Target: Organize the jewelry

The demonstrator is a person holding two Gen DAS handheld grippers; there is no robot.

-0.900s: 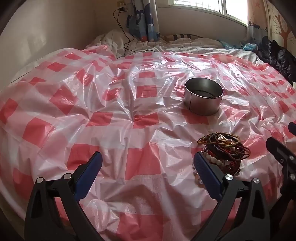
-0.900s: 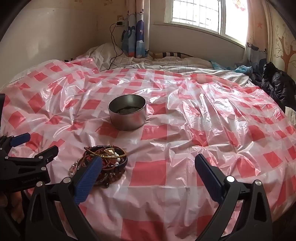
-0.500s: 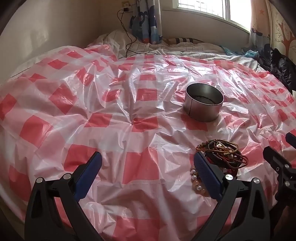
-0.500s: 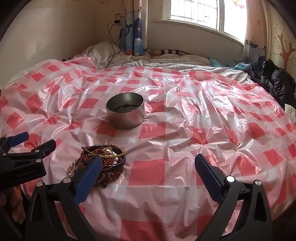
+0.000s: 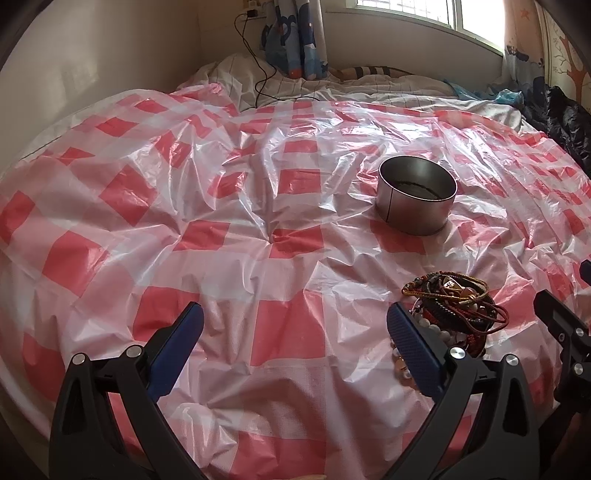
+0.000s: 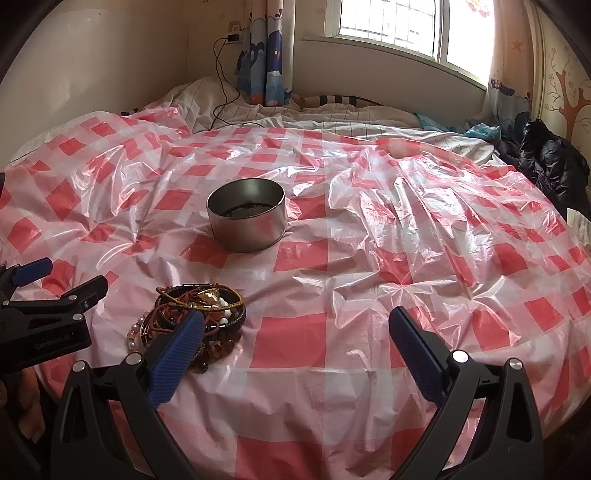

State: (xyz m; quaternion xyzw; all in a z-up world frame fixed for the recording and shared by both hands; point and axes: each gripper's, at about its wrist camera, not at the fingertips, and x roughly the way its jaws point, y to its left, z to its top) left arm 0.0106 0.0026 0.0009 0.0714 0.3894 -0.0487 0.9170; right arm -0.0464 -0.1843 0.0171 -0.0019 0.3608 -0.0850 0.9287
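Nearest the left wrist camera, the left tool is spread wide and released, its blue-padded fingers hanging just above the red-and-white checked plastic sheet with nothing between them. The right tool is likewise released, jaws wide apart and empty over the same sheet. Just beyond the left tool's right-hand finger lies the pile of bracelets: dark woven bands, red and gold cords, and pale bead strands heaped together on the sheet, partly hidden behind that finger. In the right wrist view the same pile sits behind the right tool's left-hand finger, so it lies between the two tools, and neither one touches it as far as can be seen. Farther on, well apart from the pile, a round metal tin stands upright and open on the sheet, with something dark inside that is too dim to name. Beyond the sheet's far edge is rumpled white bedding, a black charger cable running to a wall socket, a blue patterned curtain, a bright window, and a black jacket at the far right.
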